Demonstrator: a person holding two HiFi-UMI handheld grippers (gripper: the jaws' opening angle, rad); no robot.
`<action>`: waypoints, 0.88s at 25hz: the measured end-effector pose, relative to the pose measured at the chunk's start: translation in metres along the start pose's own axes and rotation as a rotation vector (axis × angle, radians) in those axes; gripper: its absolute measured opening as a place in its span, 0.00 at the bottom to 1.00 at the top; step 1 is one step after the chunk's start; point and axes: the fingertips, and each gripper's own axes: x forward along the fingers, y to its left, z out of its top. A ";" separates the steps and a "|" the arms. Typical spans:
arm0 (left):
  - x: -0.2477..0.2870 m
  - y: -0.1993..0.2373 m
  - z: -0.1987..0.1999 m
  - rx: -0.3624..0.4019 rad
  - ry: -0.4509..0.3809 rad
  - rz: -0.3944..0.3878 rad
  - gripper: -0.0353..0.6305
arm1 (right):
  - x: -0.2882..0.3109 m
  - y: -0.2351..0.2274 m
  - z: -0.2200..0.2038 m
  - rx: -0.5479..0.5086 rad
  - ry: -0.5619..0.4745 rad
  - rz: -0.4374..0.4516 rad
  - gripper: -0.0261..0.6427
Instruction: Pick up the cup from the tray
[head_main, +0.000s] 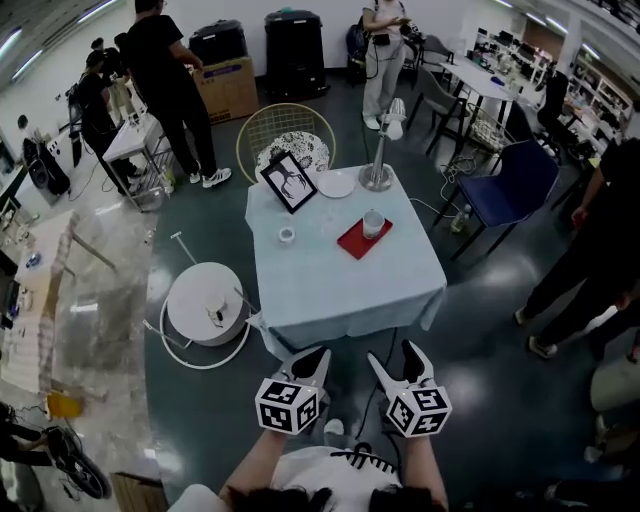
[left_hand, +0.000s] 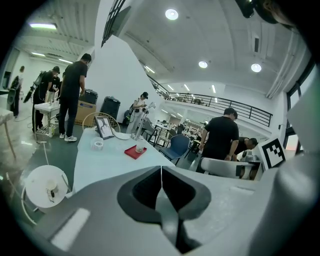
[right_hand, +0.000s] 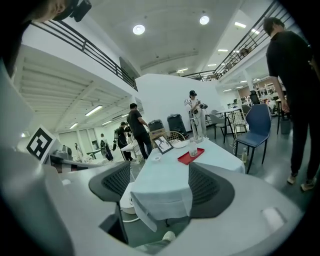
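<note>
Plainly the reach had not started: the cup (head_main: 373, 222) stood on the red tray (head_main: 350, 244) across the table (head_main: 330, 295), the left gripper (head_main: 311, 362) closed, the right gripper (head_main: 397, 361) spread and empty, needing a long forward approach.

The cloth-covered bench (head_main: 330, 290) stands well ahead of the fingers (head_main: 312, 362). It carries a red tray (head_main: 352, 243) beyond the right fingers and a small white ring (head_main: 287, 235) beyond the left. Farthest off are a picture frame (head_main: 290, 182), a plate (head_main: 335, 184) and a lamp base (head_main: 376, 180).
</note>
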 end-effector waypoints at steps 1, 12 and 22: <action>0.004 0.002 0.001 0.005 0.002 0.000 0.05 | 0.003 -0.002 0.002 -0.003 -0.005 -0.001 0.60; 0.071 0.040 0.042 0.038 -0.010 -0.006 0.05 | 0.060 -0.038 0.031 -0.001 -0.013 -0.056 0.62; 0.136 0.100 0.084 0.007 0.029 -0.027 0.06 | 0.143 -0.058 0.064 -0.004 0.021 -0.082 0.64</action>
